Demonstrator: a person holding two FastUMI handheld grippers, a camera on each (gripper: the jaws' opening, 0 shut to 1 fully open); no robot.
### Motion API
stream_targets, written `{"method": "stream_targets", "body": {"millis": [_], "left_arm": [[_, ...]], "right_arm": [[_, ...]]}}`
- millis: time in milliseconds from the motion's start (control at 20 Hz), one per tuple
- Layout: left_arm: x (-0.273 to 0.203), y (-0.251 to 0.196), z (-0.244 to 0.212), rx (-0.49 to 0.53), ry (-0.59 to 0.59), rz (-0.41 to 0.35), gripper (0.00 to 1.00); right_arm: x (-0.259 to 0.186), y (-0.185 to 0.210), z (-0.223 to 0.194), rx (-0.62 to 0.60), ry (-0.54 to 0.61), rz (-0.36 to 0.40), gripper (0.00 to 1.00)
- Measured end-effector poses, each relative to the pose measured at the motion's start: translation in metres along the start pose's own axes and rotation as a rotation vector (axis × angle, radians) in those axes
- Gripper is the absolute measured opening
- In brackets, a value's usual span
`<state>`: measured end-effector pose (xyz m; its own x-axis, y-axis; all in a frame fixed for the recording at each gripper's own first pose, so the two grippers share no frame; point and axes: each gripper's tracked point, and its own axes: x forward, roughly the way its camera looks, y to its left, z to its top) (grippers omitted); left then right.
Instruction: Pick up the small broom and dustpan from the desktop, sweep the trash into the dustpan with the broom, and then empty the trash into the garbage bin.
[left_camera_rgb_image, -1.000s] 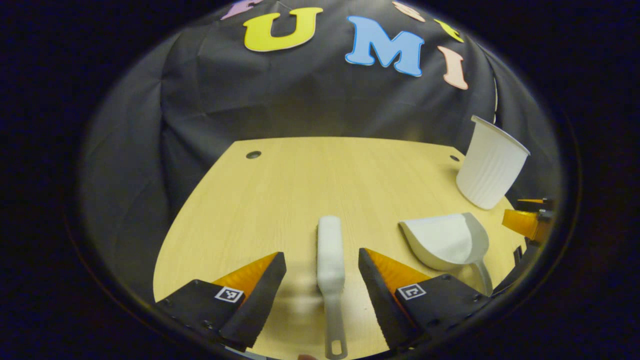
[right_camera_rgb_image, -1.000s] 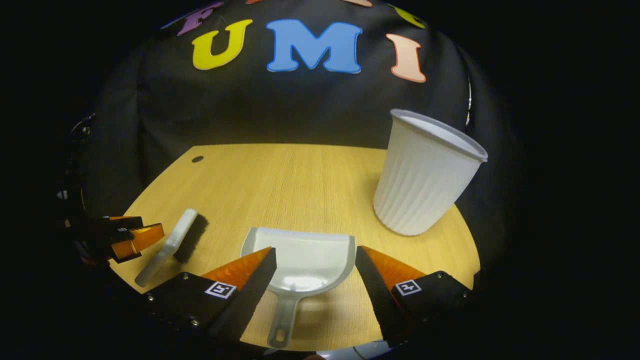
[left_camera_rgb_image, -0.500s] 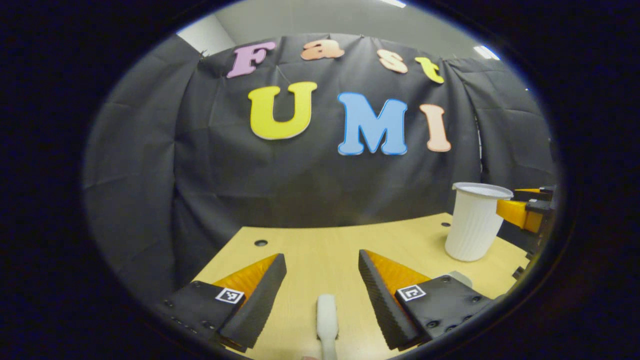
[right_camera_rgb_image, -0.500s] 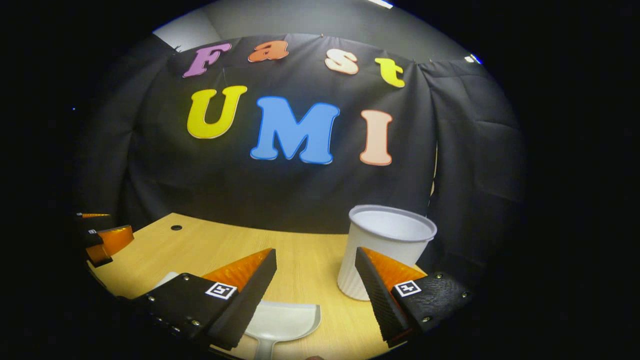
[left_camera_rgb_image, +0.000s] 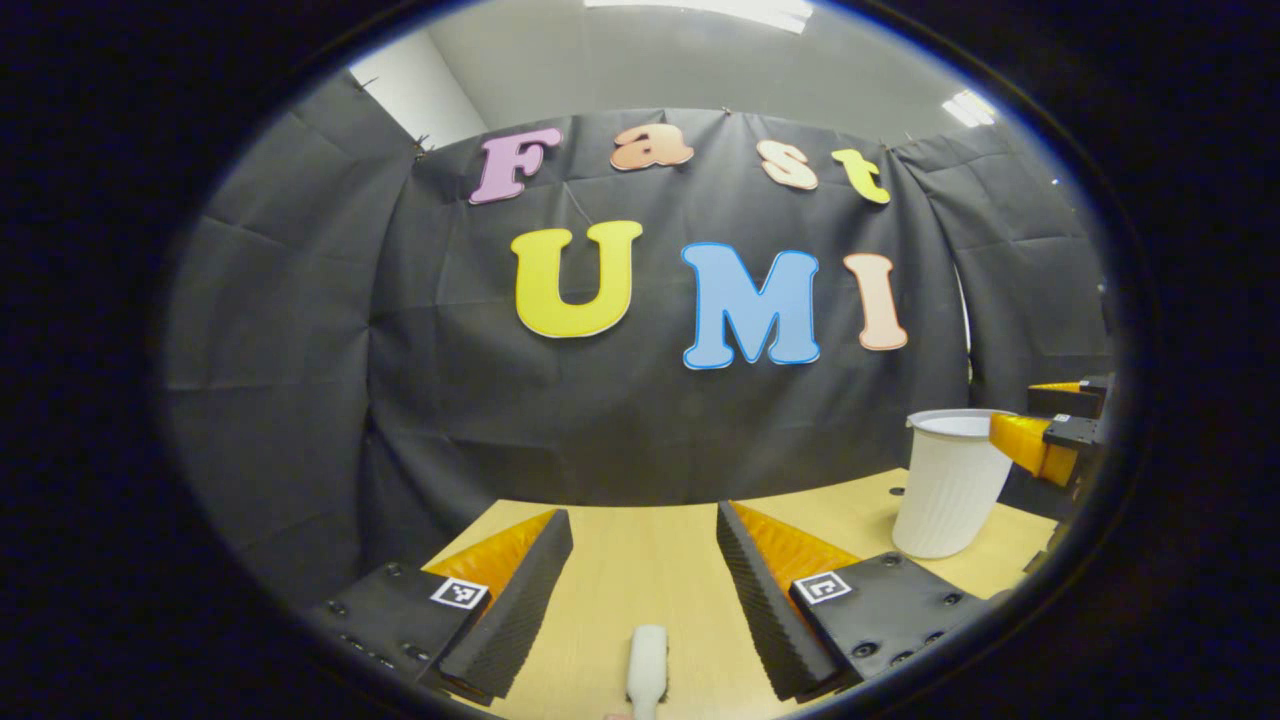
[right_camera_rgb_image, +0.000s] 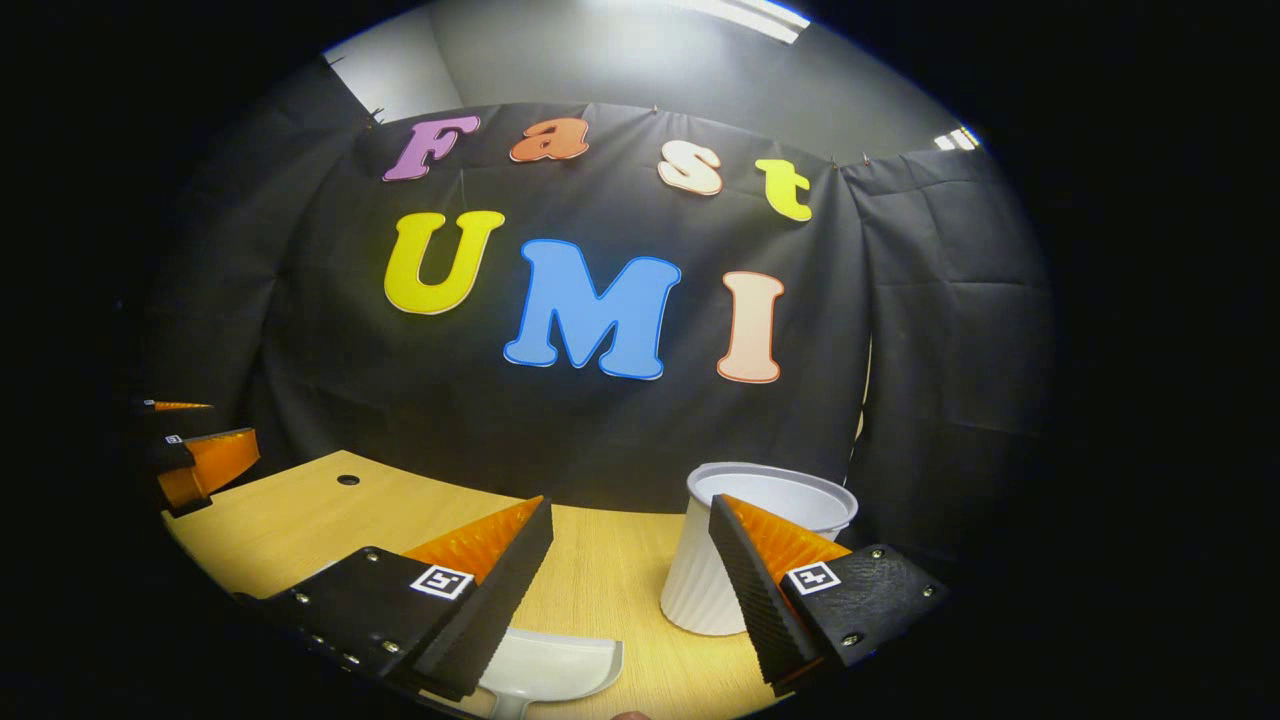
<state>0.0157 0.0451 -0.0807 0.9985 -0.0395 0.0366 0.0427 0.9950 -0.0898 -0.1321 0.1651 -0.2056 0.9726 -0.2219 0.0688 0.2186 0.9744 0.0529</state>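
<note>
White plastic marked the job at both grippers. The left gripper had its fingers wide apart and gripped nothing; the broom lay on the desk below and between the fingertips, its long axis running straight along the fingers' own line, only the rounded far end in sight at the bottom of the left gripper view. Ahead and to the right of those fingers stood the bin, upright, its inside hidden from that low angle.

The right gripper was likewise spread open and empty. The dustpan lay flat below and between its fingertips, nearer the left finger, mouth pointing away; its handle was cut off by the lower edge. The bin stood just beyond the right finger, partly behind it, and the part of its interior that showed looked bare.

Each tool sat nearer its own gripper, so the pick-up likely called for each to tip down and close across a handle. No trash could be made out on the desk.
</note>
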Motion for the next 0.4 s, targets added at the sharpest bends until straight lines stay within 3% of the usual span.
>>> {"method": "stream_targets", "body": {"millis": [400], "left_arm": [[0.000, 0.013, 0.015, 0.026, -0.028, 0.036, 0.96]], "right_arm": [[0.009, 0.005, 0.016, -0.009, -0.072, 0.013, 0.98]]}}
